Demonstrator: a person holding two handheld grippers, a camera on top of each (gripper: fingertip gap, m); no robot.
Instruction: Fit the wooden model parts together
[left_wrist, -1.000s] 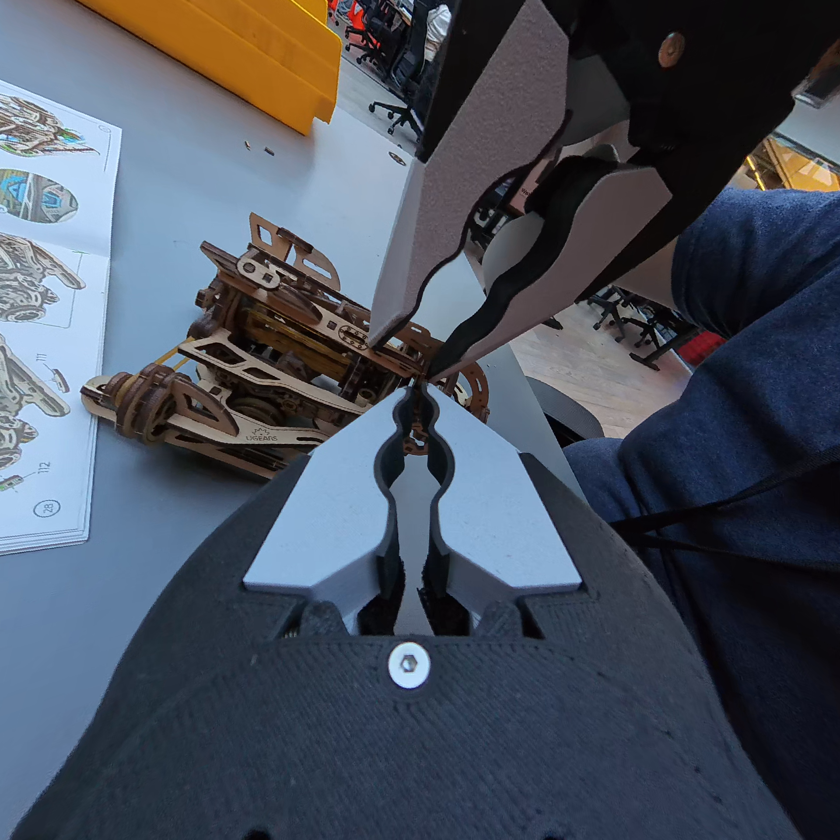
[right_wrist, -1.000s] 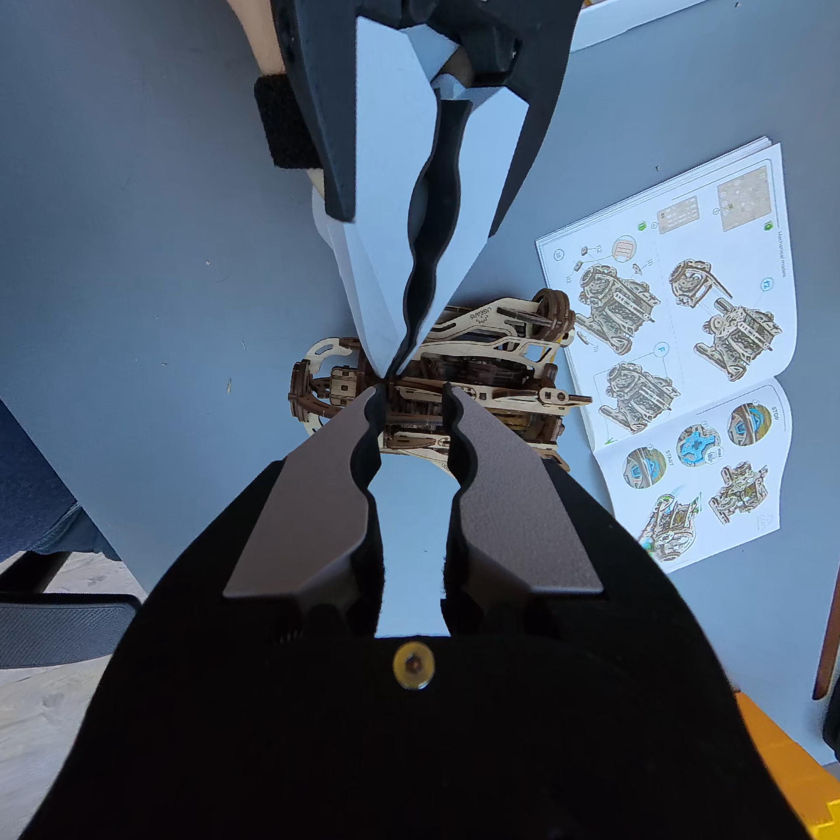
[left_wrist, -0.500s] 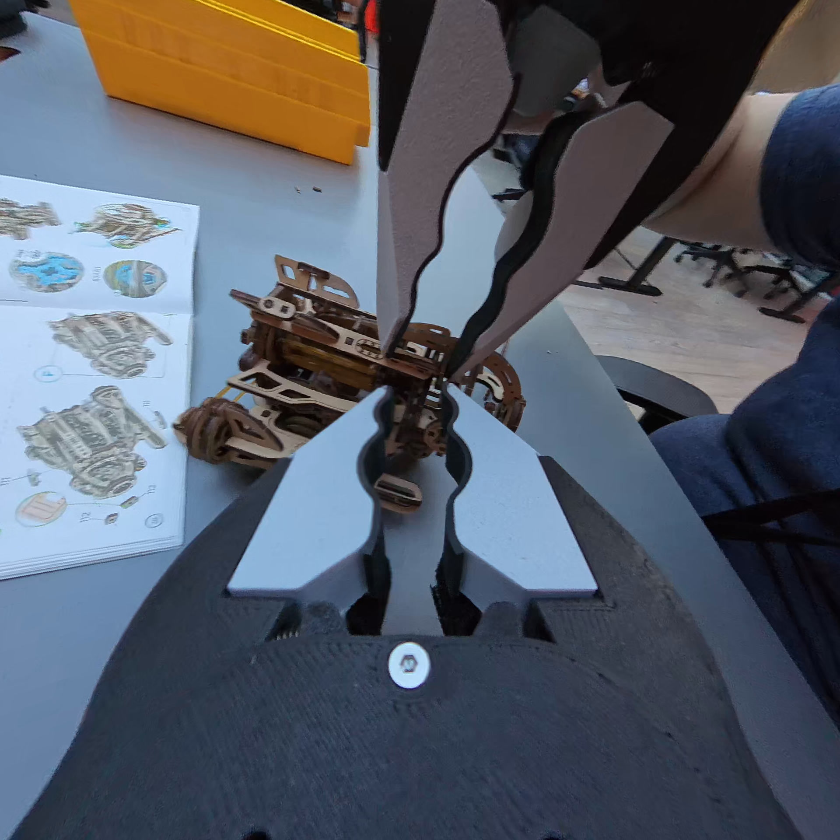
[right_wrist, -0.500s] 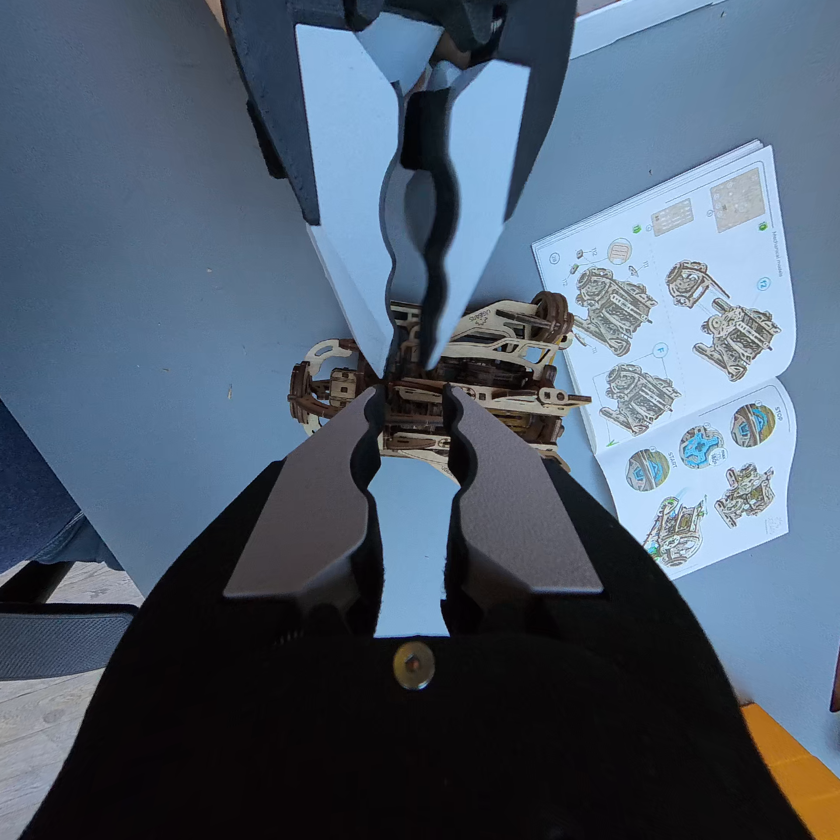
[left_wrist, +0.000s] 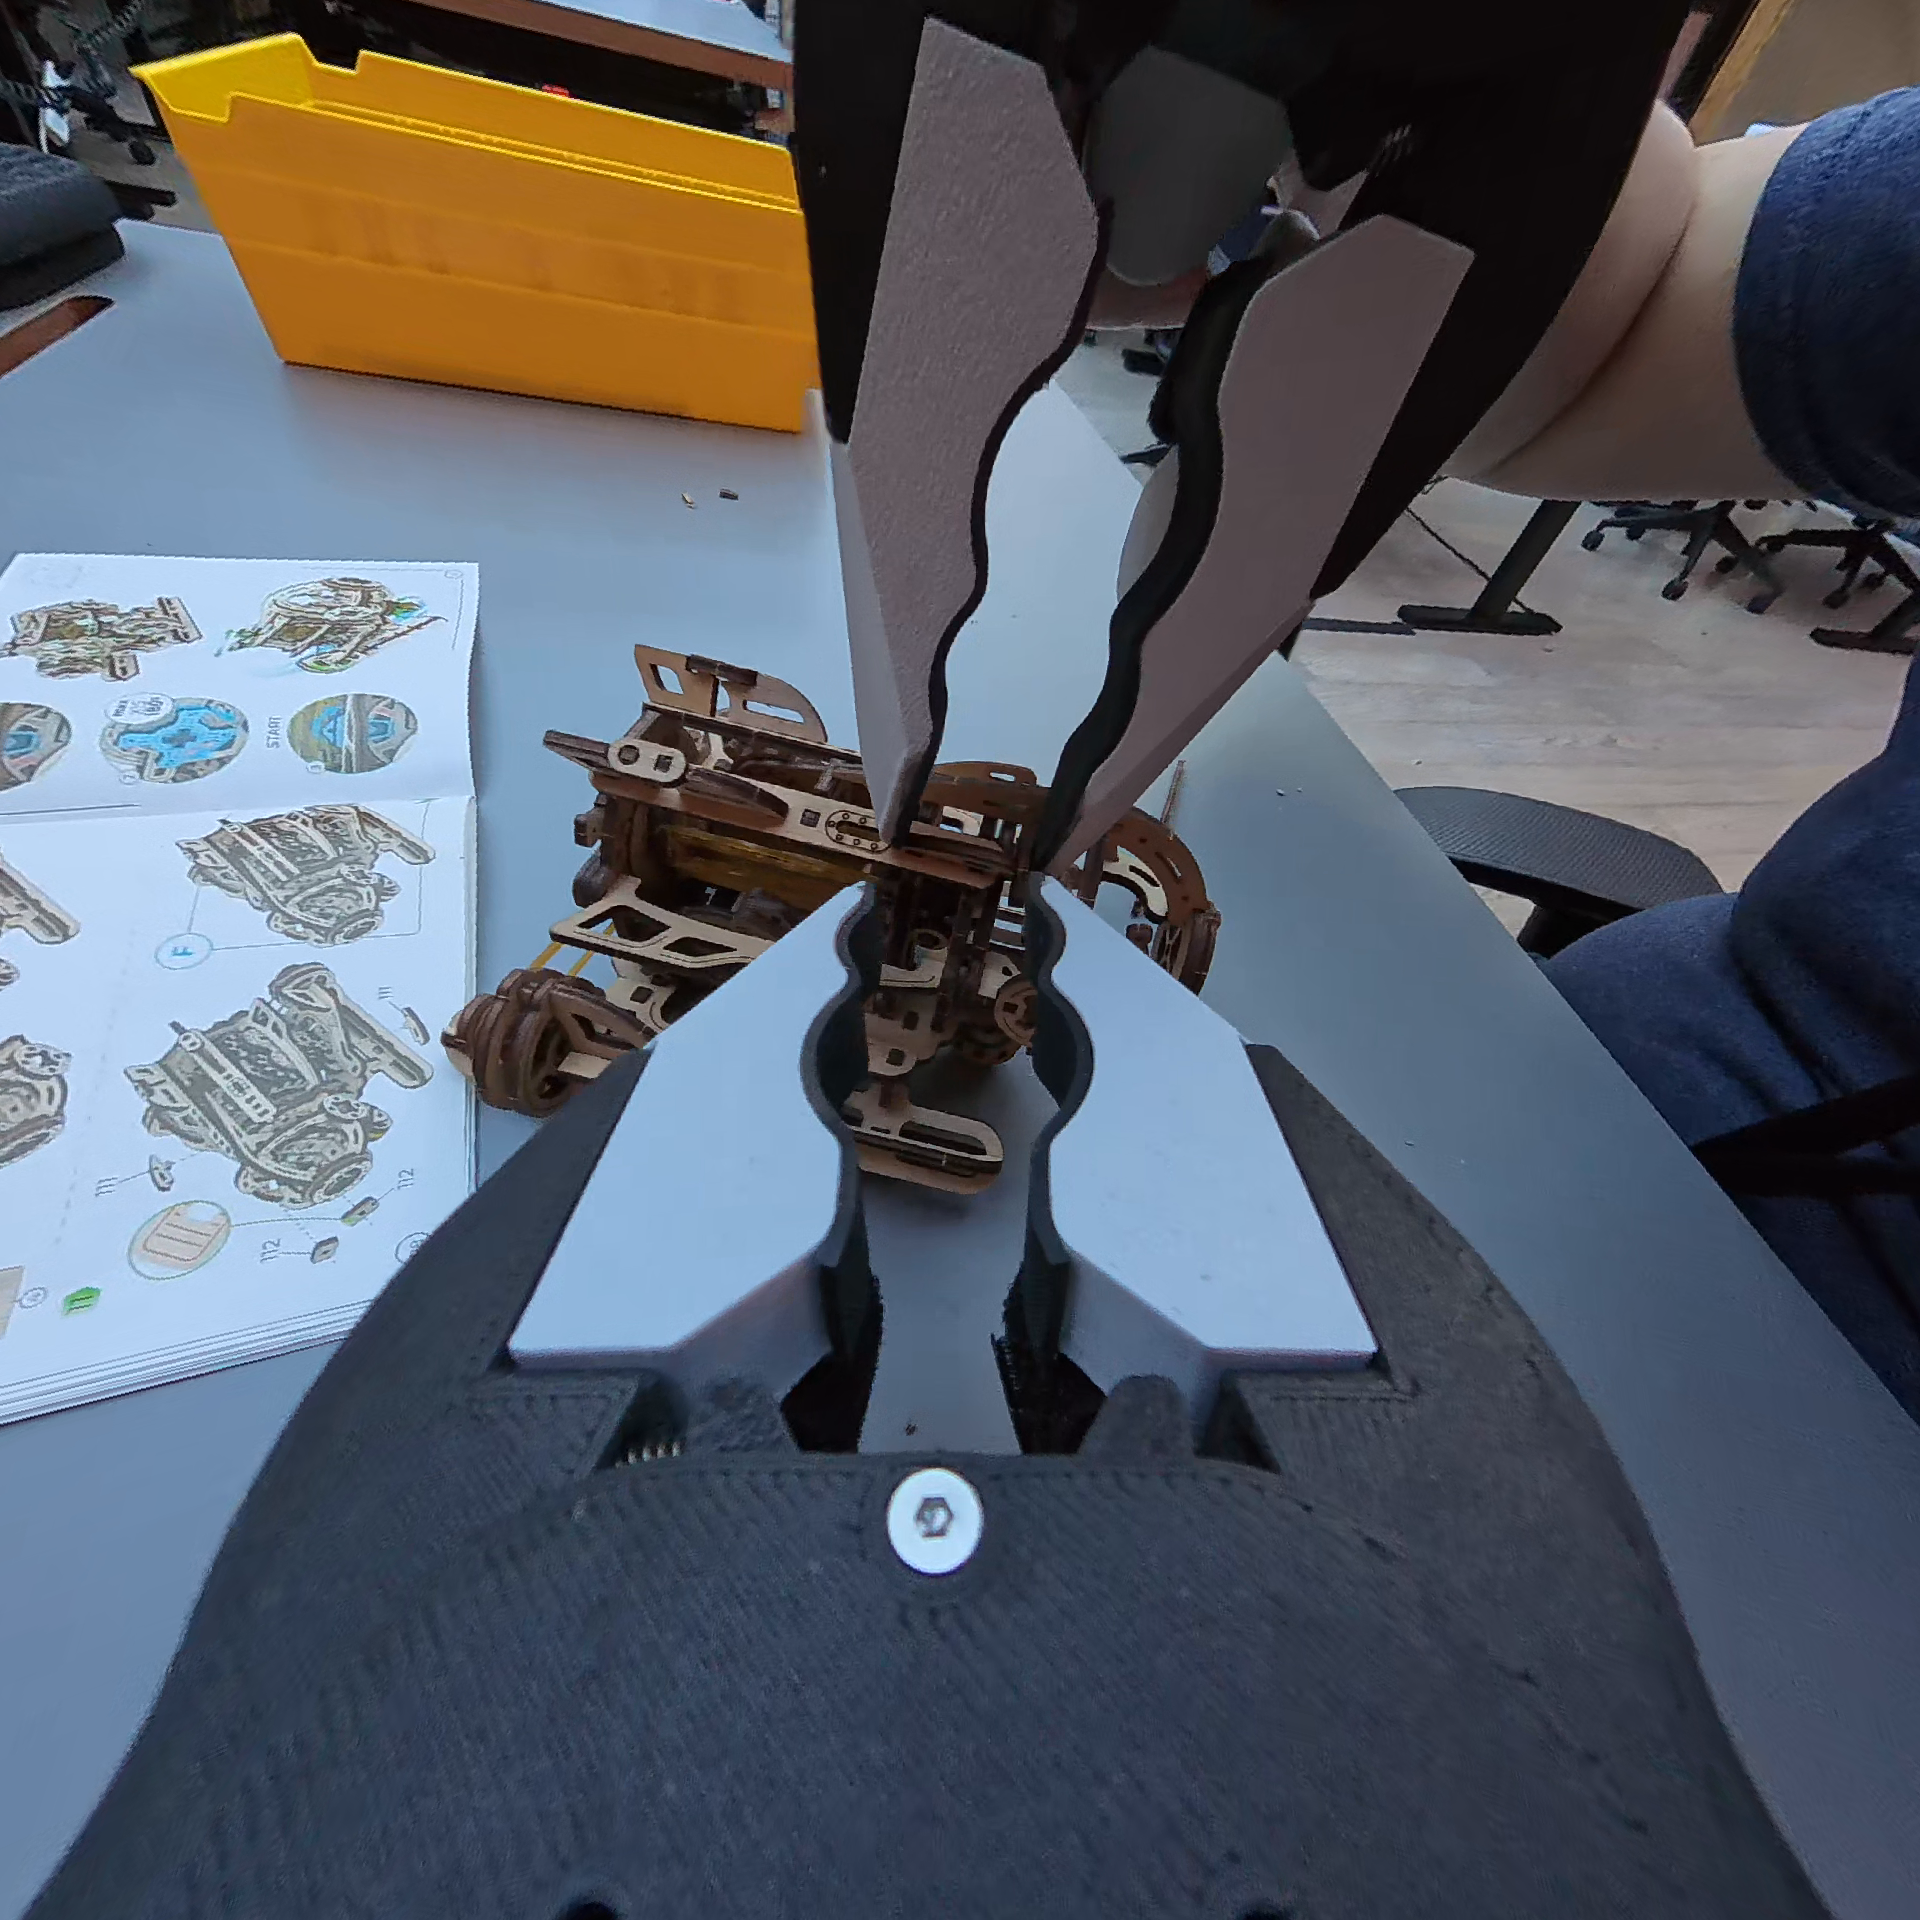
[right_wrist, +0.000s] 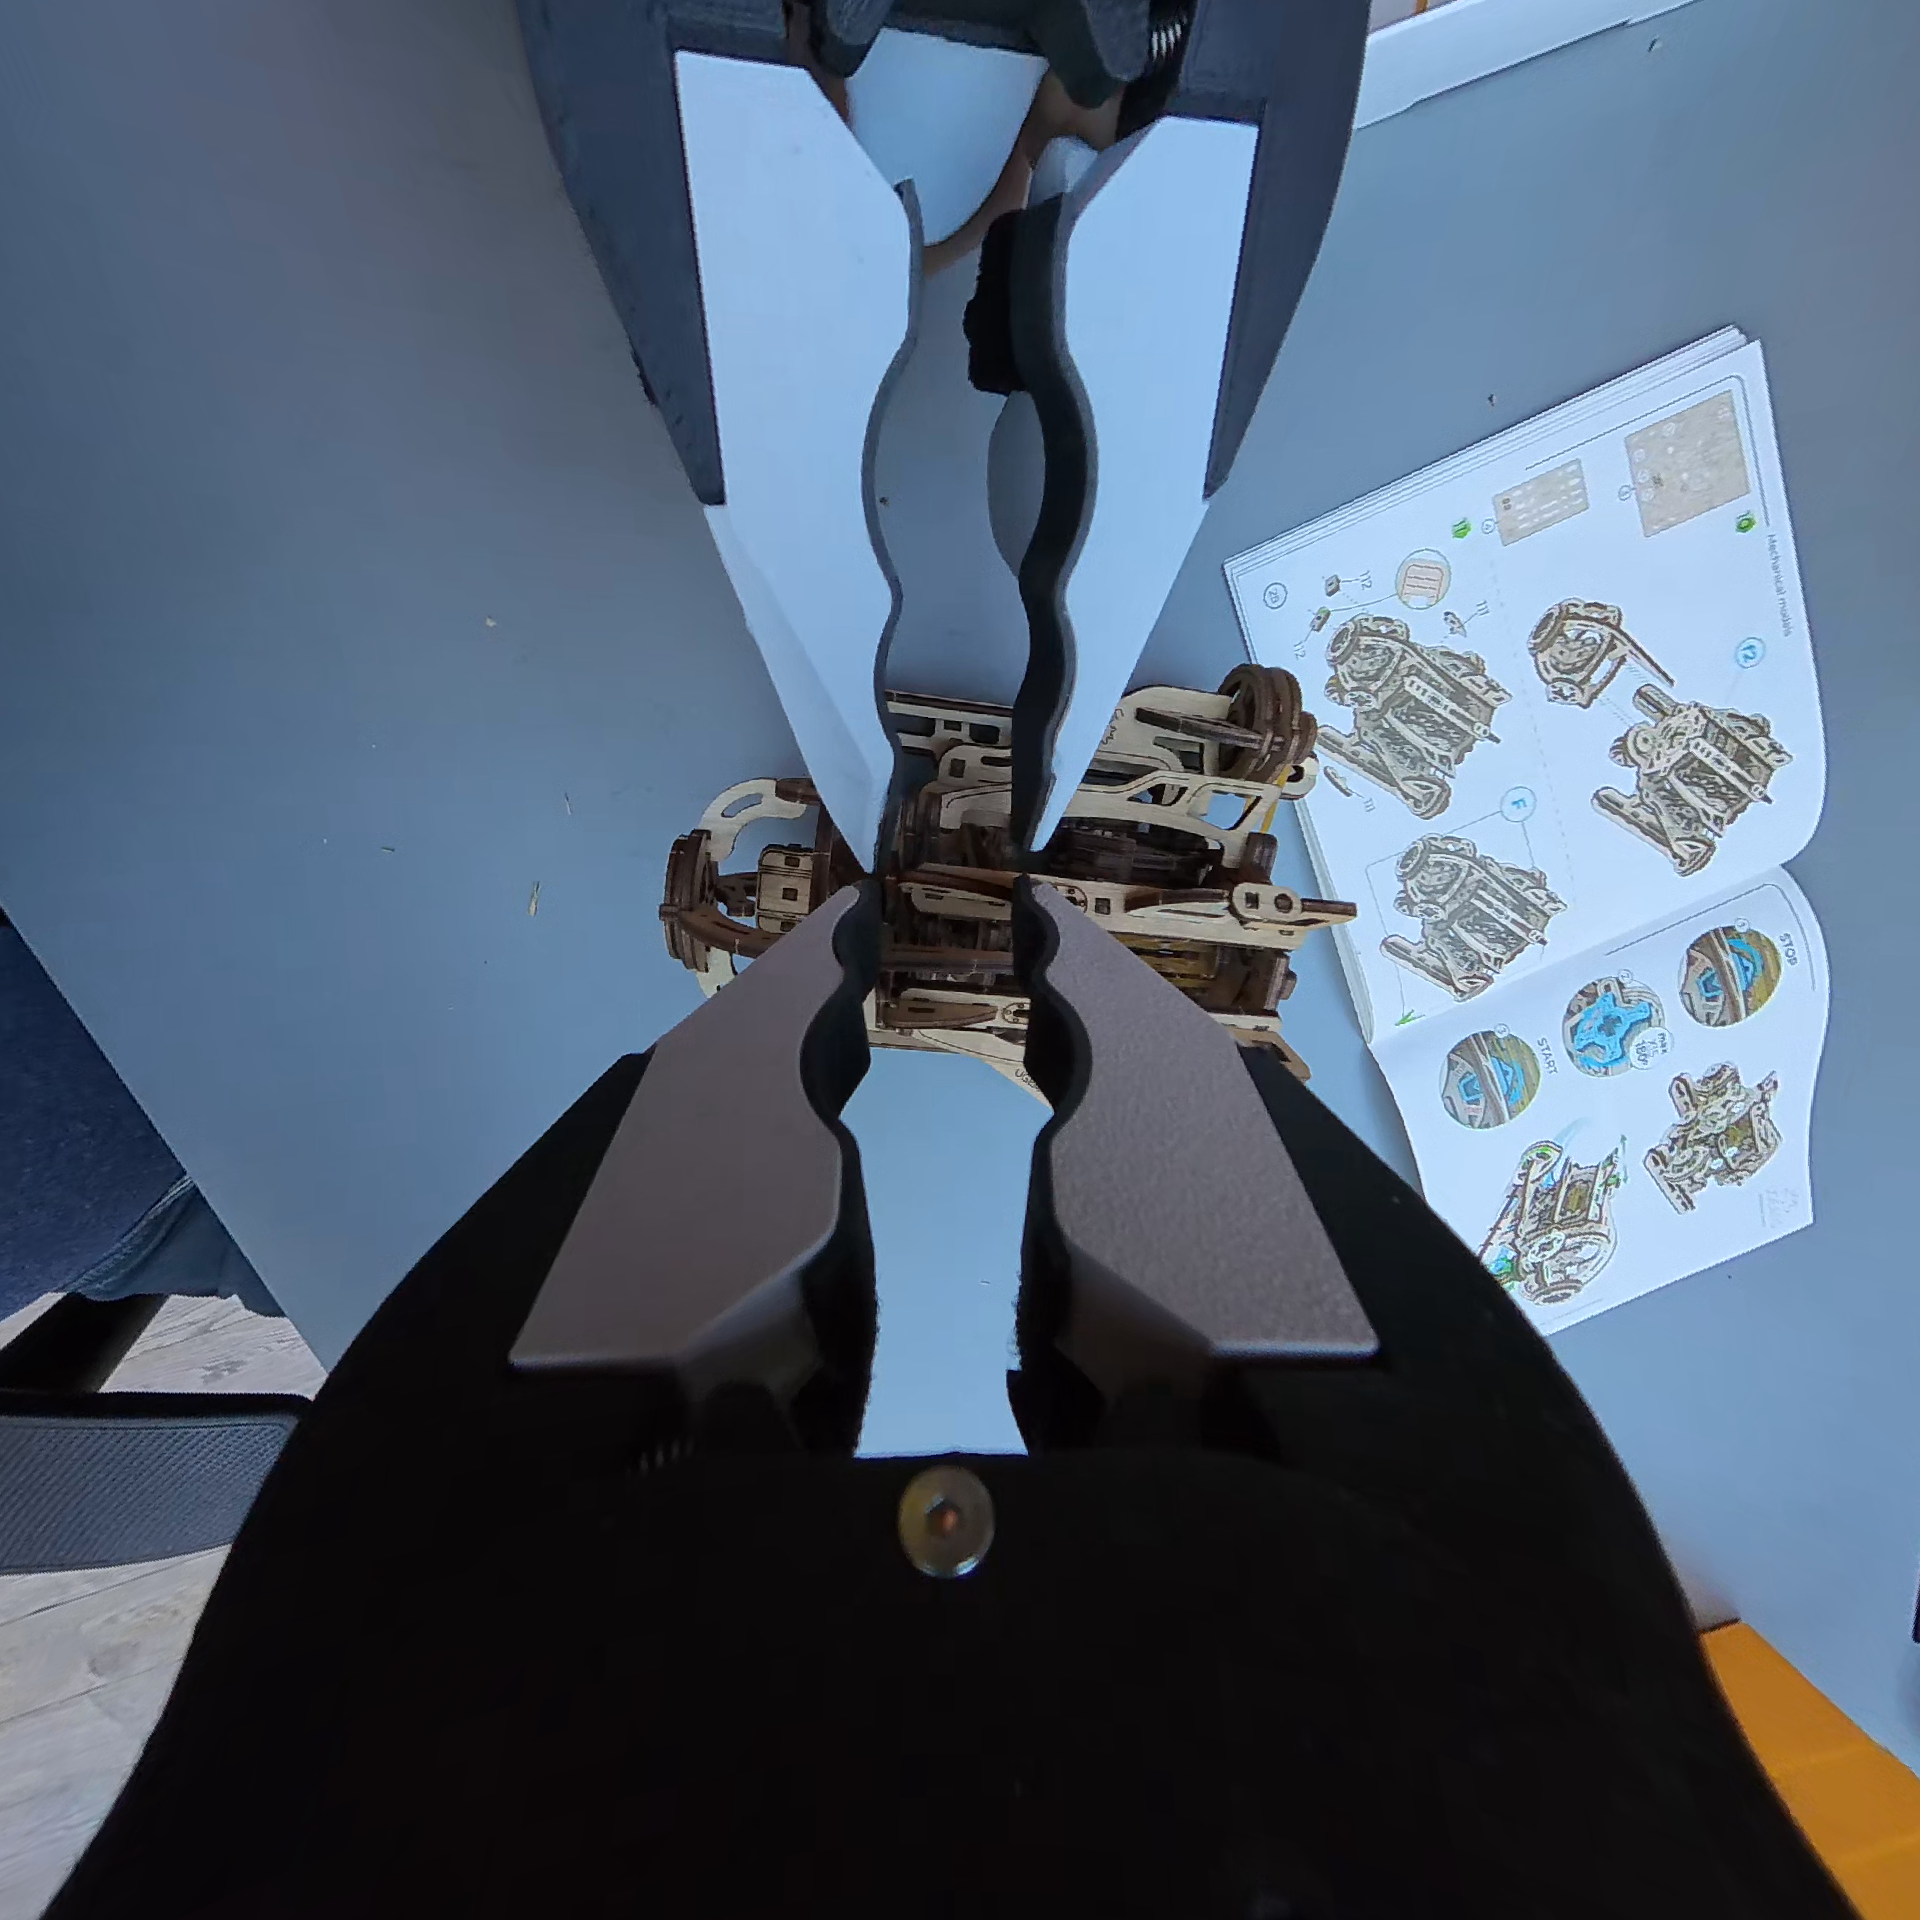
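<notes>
**A:** Where does the wooden model (left_wrist: 831, 914) sit?

**B:** At the centre of the left wrist view, on a grey table (left_wrist: 520, 499), its wheels toward the lower left. In the right wrist view it lies mid-frame (right_wrist: 1143, 883), partly hidden behind both sets of tongs.

**A:** And the tongs?

**B:** The left gripper (left_wrist: 948, 904) reaches up from the bottom of its frame, jaws parted, tips straddling the model's near end. The right gripper (left_wrist: 966, 842) drops in from the top, also spread, its tips resting against the model's upper frame. Neither clamps anything. From the right wrist view, the right gripper (right_wrist: 948, 896) and the left gripper (right_wrist: 951, 831) meet tip to tip over the model.

**A:** Surroundings?

**B:** An open instruction booklet (left_wrist: 239, 935) at left, near the model; a yellow bin (left_wrist: 499, 249) at upper left; a blue-sleeved forearm (left_wrist: 1662, 312) at upper right.
</notes>
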